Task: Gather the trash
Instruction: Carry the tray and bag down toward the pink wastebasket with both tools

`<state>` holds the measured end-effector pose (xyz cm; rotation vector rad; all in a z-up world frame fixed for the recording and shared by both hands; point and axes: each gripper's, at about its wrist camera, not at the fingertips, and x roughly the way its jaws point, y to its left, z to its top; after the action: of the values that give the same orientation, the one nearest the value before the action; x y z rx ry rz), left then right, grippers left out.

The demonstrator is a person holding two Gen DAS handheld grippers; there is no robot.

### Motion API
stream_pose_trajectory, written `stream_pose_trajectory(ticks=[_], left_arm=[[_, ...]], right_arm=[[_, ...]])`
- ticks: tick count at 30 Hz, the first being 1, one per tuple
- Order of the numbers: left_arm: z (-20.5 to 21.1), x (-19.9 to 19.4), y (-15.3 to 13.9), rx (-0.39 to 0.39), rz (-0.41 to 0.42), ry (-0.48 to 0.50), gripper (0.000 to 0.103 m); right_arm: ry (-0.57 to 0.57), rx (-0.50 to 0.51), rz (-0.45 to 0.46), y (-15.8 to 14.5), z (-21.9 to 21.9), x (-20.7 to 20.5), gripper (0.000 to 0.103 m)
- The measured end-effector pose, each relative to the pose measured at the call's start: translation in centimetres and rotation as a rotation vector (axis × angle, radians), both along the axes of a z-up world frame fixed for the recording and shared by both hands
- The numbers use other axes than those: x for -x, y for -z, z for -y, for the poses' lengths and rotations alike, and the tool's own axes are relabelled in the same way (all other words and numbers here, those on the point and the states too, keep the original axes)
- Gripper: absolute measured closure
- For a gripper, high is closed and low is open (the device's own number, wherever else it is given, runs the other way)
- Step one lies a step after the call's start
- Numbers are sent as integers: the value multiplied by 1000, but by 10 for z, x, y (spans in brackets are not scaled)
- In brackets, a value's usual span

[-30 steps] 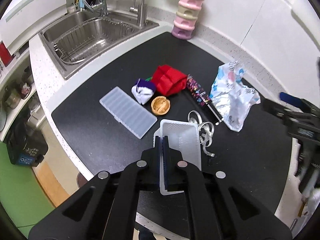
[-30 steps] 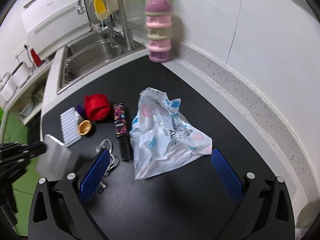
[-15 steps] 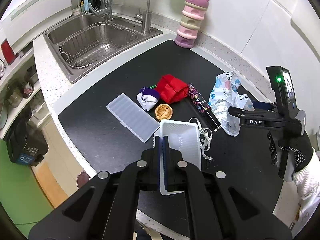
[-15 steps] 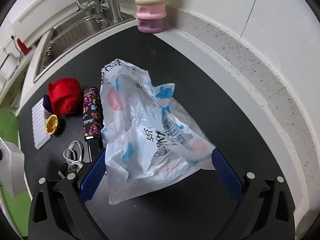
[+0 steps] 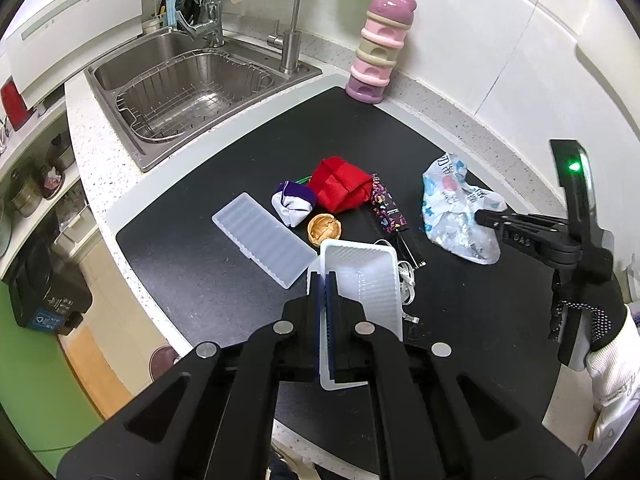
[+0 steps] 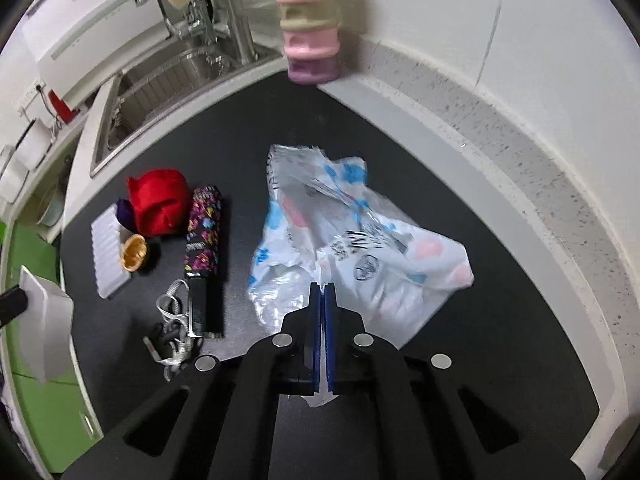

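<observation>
A crumpled white plastic bag point(image 6: 352, 240) with blue and pink print lies on the black counter mat point(image 6: 248, 120). My right gripper point(image 6: 322, 289) is shut on the bag's near edge, and film pokes out below the pads. In the left wrist view the same gripper point(image 5: 486, 218) pinches the bag point(image 5: 448, 200) from the right, held by a gloved hand point(image 5: 588, 320). My left gripper point(image 5: 327, 280) is shut on the rim of a white plastic tray point(image 5: 362, 276), held tilted above the mat's near side. That tray point(image 6: 46, 320) shows at the far left of the right wrist view.
On the mat lie a red cloth point(image 5: 342, 188), a purple-white wad point(image 5: 294, 204), a small golden cup point(image 5: 324, 229), a folded patterned umbrella point(image 6: 202, 240), a silver ribbon point(image 6: 172, 320) and a ribbed clear lid point(image 5: 262, 240). Sink point(image 5: 180, 92) at back left, pink stacked container point(image 5: 380, 52) by the wall.
My right gripper came down over the plastic bag and its jaws went from wide open to shut on the bag's edge. The left gripper kept still with the tray.
</observation>
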<state>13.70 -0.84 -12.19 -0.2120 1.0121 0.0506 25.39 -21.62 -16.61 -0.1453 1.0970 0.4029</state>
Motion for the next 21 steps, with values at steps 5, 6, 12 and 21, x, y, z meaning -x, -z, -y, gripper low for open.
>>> stream_pose_trajectory(ticks=[5,6,12,21], left_arm=[[-6,10,-10,1,23,5,101],[-8,12,-12,0,26,5,101],[-27,36,-31,-8,57,-9,101],[-82,93,-57,-47,92,-85,101]], right_arm=[[-6,-25,79,-42,0,22,102],[-11,-29,95,-50,-2,27,102],[-80,-74,199,-107,-24,67,102],[-237,-158,276,-154,-99,128,102]])
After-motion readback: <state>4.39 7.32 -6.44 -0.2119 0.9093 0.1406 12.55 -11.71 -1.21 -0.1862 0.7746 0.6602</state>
